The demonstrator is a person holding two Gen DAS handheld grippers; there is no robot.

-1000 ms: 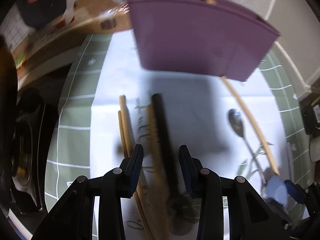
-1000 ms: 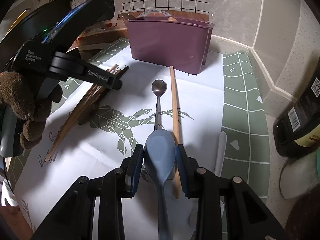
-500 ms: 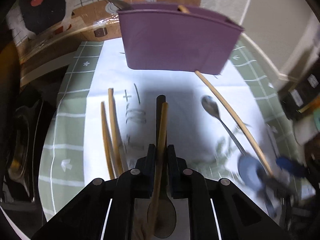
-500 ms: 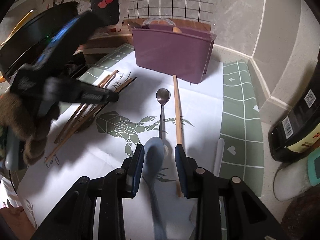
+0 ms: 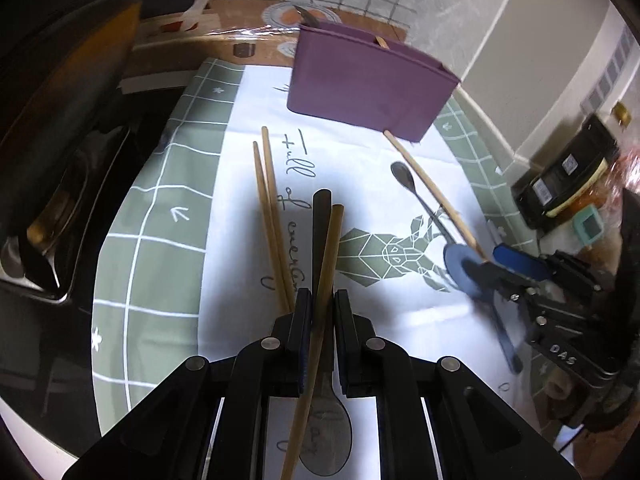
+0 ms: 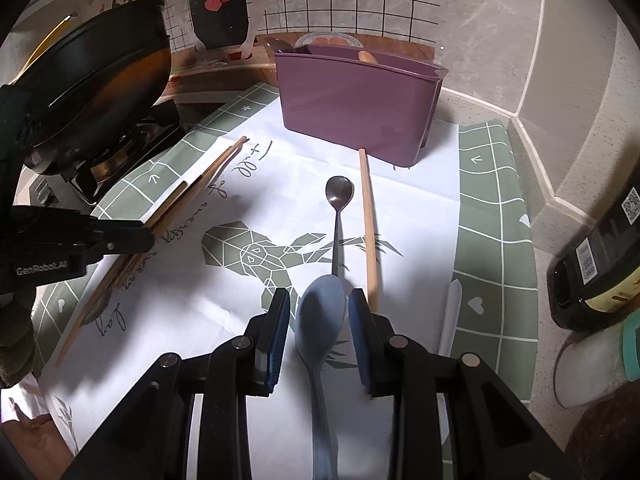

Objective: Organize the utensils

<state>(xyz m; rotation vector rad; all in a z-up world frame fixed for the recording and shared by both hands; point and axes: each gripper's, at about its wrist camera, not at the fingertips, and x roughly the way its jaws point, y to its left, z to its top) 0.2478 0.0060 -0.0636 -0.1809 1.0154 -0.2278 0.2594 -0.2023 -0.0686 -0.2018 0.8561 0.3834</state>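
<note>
The left gripper (image 5: 319,314) is clamped on a dark-handled spoon (image 5: 321,240) and a wooden chopstick (image 5: 326,264). The right gripper (image 6: 319,322), jaws parted, straddles a blue silicone spoon (image 6: 320,316) lying on white paper (image 6: 240,304) before the purple plastic utensil holder (image 6: 356,104).

Loose chopsticks (image 5: 267,216), spoons (image 6: 338,216) flat before seemingly part-filled purple caddy (image 6: 356,104).

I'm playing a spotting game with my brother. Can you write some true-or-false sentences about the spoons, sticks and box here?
1. The left gripper is shut on a wooden chopstick. True.
2. The blue spoon lies between the right gripper's open jaws. True.
3. The purple box is lying on its side. False: it stands upright.
4. The metal spoon sits inside the box. False: it lies on the white paper.
</note>
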